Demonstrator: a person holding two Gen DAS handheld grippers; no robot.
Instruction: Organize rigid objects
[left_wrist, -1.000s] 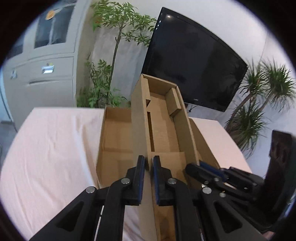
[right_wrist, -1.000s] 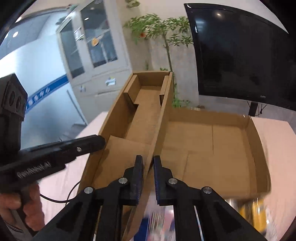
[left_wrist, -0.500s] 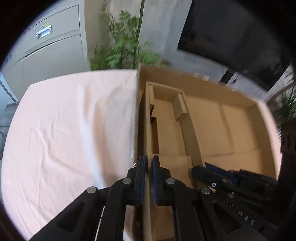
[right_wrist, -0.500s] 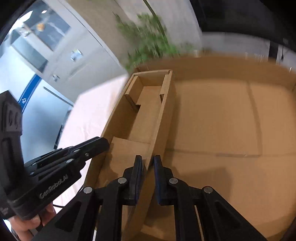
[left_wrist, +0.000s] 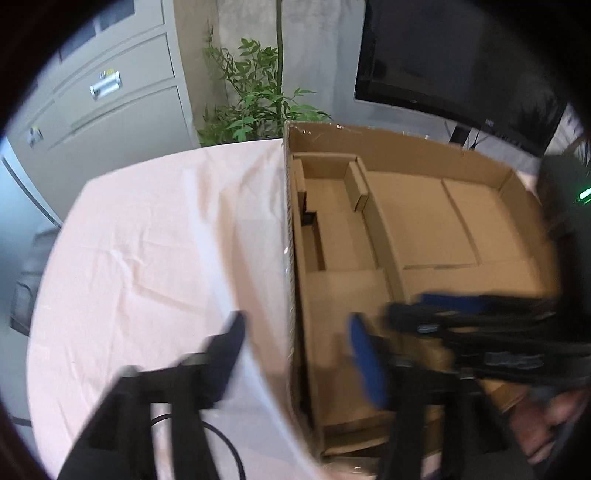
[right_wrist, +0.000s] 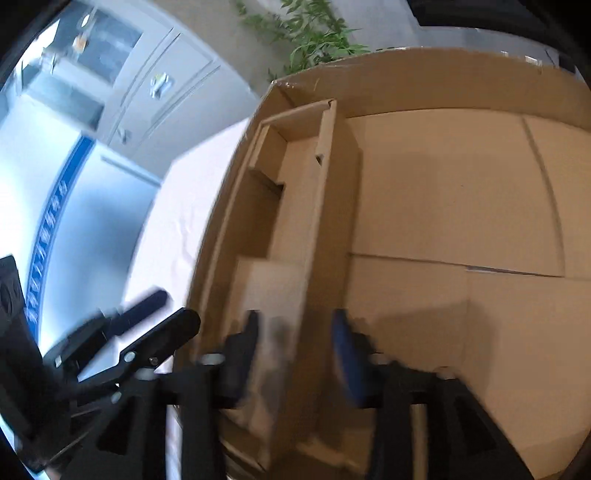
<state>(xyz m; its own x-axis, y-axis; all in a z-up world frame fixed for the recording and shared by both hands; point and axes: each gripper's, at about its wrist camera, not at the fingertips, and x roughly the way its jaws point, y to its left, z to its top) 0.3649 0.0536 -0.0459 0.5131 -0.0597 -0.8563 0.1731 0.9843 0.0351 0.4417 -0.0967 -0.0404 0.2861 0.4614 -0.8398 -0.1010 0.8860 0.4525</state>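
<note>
While both grippers' jaws gape empty, the cardboard box (left_wrist: 461, 221) sits on a pink tablecloth (left_wrist: 147, 240) — cabinets (left_wrist: 110, 96) behind.

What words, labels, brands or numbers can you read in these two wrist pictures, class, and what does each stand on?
Nothing reads clearly.
White lettering on the right gripper body, seen from the left wrist: too blurred.
Small mark on the television bezel: too small.
White characters on the blue wall stripe, right wrist view: blurred, unreadable.
Tags on the cabinet drawers: no legible text.
Cardboard box: no print visible.
</note>
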